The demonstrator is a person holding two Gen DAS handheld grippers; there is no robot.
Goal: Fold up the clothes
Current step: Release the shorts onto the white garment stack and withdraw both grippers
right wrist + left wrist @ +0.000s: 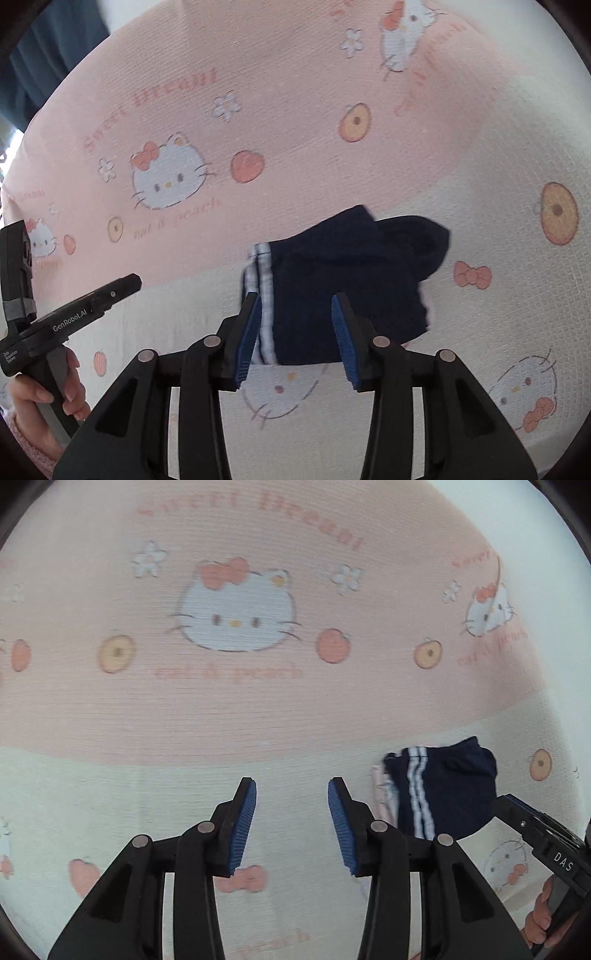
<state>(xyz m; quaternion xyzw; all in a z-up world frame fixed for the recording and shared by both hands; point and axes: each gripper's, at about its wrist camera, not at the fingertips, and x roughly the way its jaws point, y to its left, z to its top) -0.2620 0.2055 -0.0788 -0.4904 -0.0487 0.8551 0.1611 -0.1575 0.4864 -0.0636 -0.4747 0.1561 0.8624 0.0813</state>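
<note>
On the printed sheet (480, 155), folded navy shorts (351, 288), stripes running near-to-far.

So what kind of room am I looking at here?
Probably a bedroom at home. The whole surface is a soft pink and cream sheet printed with cartoon cats and peaches, most likely on a bed. A small folded navy garment with white stripes lies on it, and a dark curtain seems to hang behind.

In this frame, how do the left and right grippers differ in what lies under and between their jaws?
The left gripper hangs over bare printed bedsheet, while the right gripper hangs above the folded navy garment. That garment lies off to the right of the left gripper, but straight ahead between the right gripper's jaws. Shared: both have jaws open, blue ribbed pads apart, gripping nothing.
</note>
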